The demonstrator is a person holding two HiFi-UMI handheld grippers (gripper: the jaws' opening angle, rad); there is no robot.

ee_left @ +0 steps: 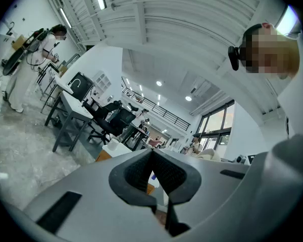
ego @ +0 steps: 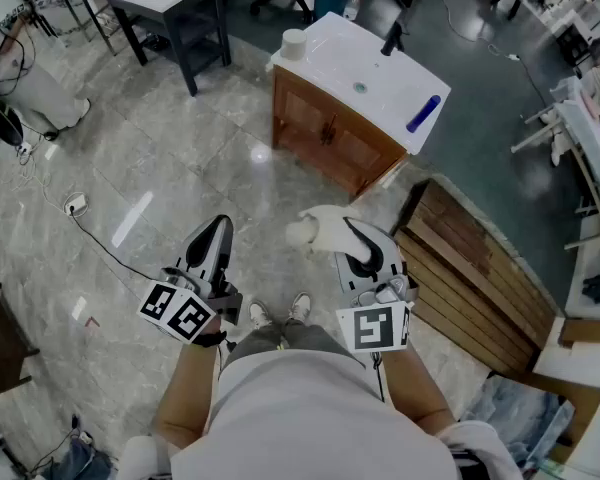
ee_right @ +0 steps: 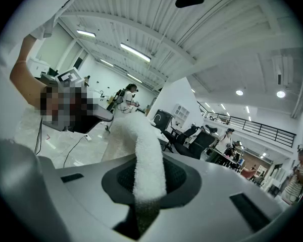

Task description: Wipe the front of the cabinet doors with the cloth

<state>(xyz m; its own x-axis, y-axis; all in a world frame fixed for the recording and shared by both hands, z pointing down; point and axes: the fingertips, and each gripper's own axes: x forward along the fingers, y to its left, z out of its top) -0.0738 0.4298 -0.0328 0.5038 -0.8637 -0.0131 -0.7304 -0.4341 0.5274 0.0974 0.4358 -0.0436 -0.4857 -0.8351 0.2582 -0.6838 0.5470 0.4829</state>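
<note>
The wooden cabinet (ego: 327, 138) with a white sink top (ego: 352, 73) stands on the floor a few steps ahead of me, its two doors closed. My right gripper (ego: 354, 232) is held at waist height and is shut on a white cloth (ego: 316, 228), which bunches out to the left of its jaws. In the right gripper view the cloth (ee_right: 144, 145) rises as a thick strip from between the pads. My left gripper (ego: 214, 230) hangs beside it with jaws shut and nothing between them; its pads (ee_left: 141, 173) meet in the left gripper view. Both grippers are well short of the cabinet.
A blue bottle (ego: 424, 114), a white roll (ego: 293, 44) and a black tap (ego: 391, 38) are on the sink top. A wooden pallet (ego: 475, 268) lies to the right. A dark table (ego: 175, 8) stands at the back left. A cable (ego: 90, 230) crosses the marble floor.
</note>
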